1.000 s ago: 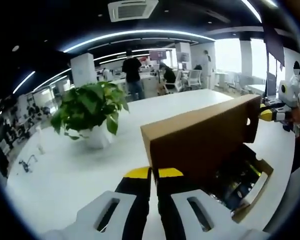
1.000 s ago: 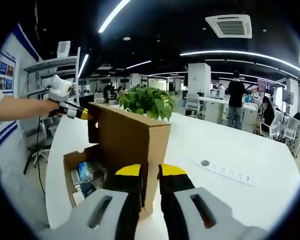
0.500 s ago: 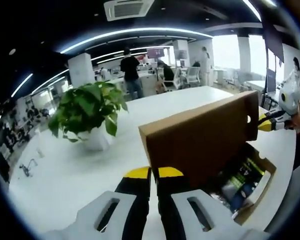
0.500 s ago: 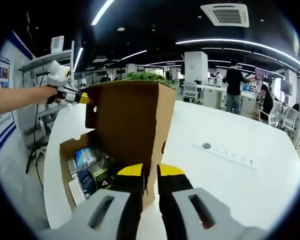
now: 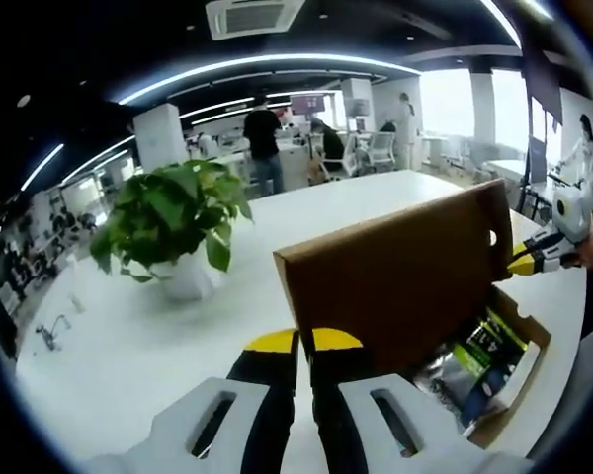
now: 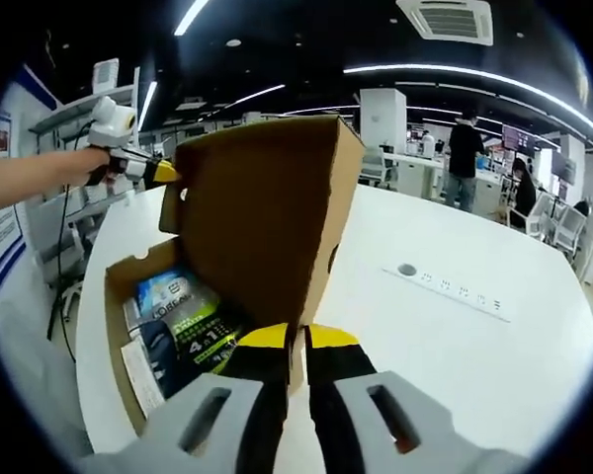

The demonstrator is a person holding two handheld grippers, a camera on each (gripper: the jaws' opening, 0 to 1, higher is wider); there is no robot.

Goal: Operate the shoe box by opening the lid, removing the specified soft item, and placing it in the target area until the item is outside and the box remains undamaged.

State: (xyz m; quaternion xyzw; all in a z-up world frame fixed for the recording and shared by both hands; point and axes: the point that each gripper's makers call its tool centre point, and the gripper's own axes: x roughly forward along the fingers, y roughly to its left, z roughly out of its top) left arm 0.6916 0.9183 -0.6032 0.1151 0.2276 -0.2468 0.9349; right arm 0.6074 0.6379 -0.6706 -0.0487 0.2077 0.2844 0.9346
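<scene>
Lid (image 6: 267, 217) swung further up since second ago — now near upright, more of box (image 6: 119, 296) interior exposed. Left gripper (image 5: 303, 343) and right gripper (image 6: 287, 338) each pinch lid edge, jaws narrow. Packets (image 6: 183, 311) lie inside box on white table (image 6: 455, 336); which is soft item, cannot tell. Advice: raise both ends evenly, stop short of straining hinge — then release one gripper to reach in.

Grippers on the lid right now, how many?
2. The left gripper is shut on one end of the raised lid; the right gripper is shut on the opposite end, above the open box.
</scene>
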